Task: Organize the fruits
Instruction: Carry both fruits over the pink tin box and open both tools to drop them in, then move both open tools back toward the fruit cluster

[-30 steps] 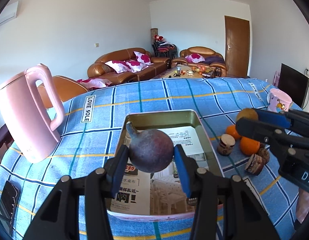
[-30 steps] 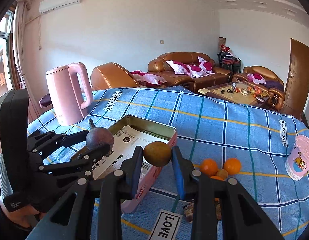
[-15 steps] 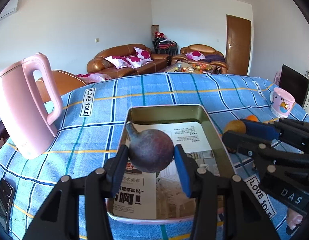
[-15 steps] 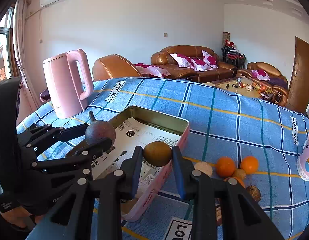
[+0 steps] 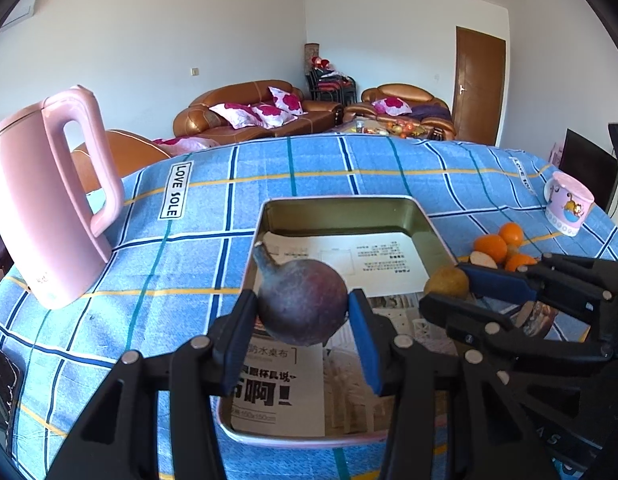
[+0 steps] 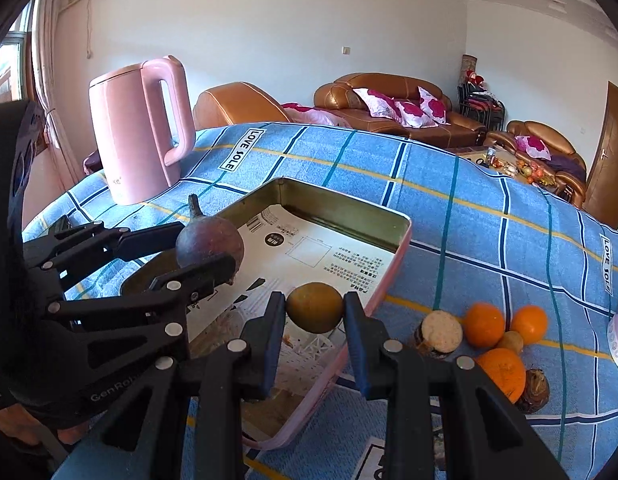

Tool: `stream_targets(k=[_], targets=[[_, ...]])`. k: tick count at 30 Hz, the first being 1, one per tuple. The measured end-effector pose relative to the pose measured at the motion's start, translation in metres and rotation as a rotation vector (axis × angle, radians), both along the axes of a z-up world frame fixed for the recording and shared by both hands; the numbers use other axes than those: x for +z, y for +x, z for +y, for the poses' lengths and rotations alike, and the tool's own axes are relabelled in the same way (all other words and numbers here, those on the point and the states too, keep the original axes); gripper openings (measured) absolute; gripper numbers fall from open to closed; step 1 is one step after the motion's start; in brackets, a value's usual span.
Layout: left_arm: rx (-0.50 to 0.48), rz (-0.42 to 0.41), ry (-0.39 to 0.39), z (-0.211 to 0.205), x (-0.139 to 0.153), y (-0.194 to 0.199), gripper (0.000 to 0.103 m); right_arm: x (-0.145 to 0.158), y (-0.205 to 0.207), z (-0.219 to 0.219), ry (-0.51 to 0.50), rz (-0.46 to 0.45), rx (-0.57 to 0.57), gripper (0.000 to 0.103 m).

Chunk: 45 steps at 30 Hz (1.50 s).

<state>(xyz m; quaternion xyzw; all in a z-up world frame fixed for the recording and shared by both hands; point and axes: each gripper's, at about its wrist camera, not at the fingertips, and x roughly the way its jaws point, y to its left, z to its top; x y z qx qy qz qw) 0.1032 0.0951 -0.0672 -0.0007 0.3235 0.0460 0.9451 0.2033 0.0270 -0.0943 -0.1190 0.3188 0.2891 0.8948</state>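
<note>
The shallow rectangular metal tin w/ pink outer walls [image 5: 423,216] sits mid-worktop on the blue checked tablecloth [image 5: 205,264], its floor lined w/ printed paper. Its upright rim boxes the interior on all four sides. Open cloth runs wide beyond the far rim and to the left of the tin, up to the tall pink electric kettle [image 5: 49,208] near the left edge. To the right of the tin's pink wall the room is tighter: a cluster of small oranges [image 6: 485,324], a cut pale-faced round piece [image 6: 441,332] and a brown husked item [image 6: 533,390] lie close together, w/ a pink printed cup [image 5: 569,208] further out by the worktop's right edge.

The left tongs [image 5: 303,316] point down and forward over the near half of the tin, clenched on a round dark purple fruit w/ a stubby stem [image 5: 303,306], which hangs above the paper lining (not touching it, as far as the views show). The right tongs [image 6: 315,310] come in just beside them from the right, angled down likewise, clamped on a small round yellow-brown fruit [image 6: 315,307] held above the tin's right part near the pink wall. The two tongs are near but apart.
</note>
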Motion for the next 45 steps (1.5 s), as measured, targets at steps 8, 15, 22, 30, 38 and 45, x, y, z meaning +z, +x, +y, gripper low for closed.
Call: stream_targets(k=[8,15,22,30,38,45], targets=[[0.015,-0.001,-0.007,0.003,-0.002,0.000,0.050,-0.004,-0.003,0.004,-0.017,-0.014,-0.002,0.032],[0.053,-0.082,-0.021,0.008,0.010,-0.013,0.072,0.003,-0.006,-0.005,-0.008,-0.046,-0.026,0.046],[0.031,-0.118,-0.042,-0.004,0.014,-0.018,0.090,0.012,-0.013,-0.035,0.055,-0.052,-0.057,0.059],[-0.042,-0.129,-0.045,-0.037,0.017,-0.023,0.097,0.012,-0.018,-0.090,0.041,-0.062,-0.179,0.059],[-0.089,-0.096,-0.008,-0.075,0.015,-0.018,0.097,-0.001,-0.010,-0.155,-0.007,-0.025,-0.363,0.059],[-0.087,-0.087,-0.002,-0.084,0.014,-0.017,0.097,-0.003,-0.021,-0.140,0.007,-0.009,-0.273,0.059]])
